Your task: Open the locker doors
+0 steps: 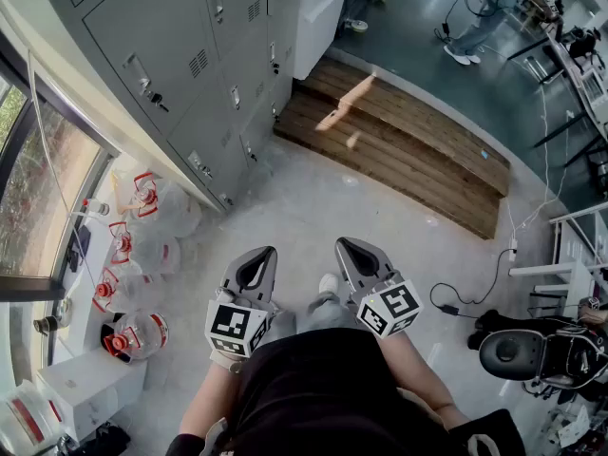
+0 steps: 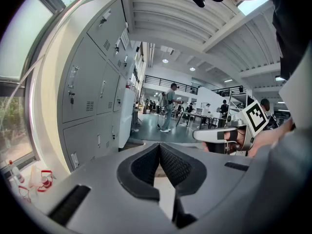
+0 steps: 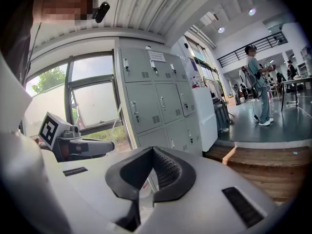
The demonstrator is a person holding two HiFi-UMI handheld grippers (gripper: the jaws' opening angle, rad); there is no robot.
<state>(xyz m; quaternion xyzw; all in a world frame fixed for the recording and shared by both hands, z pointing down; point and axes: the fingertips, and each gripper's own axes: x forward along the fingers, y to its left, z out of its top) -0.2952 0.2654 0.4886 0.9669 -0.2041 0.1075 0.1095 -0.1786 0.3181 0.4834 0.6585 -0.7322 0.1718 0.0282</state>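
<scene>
A bank of grey lockers (image 1: 180,74) runs along the left wall, and every door I can see is closed. They show at the left in the left gripper view (image 2: 92,96) and ahead in the right gripper view (image 3: 156,101). My left gripper (image 1: 266,253) and right gripper (image 1: 344,245) are held side by side in front of my body, well short of the lockers. The jaws of both are pressed together with nothing between them, as seen at the left gripper (image 2: 159,145) and the right gripper (image 3: 152,150).
Clear water jugs with red caps (image 1: 133,245) sit on the floor by the window at the left. A wooden step (image 1: 408,150) lies beyond the lockers, next to a white cabinet (image 1: 318,17). A scooter (image 1: 532,350) and a cable (image 1: 456,307) are at the right. People stand far off (image 2: 168,106).
</scene>
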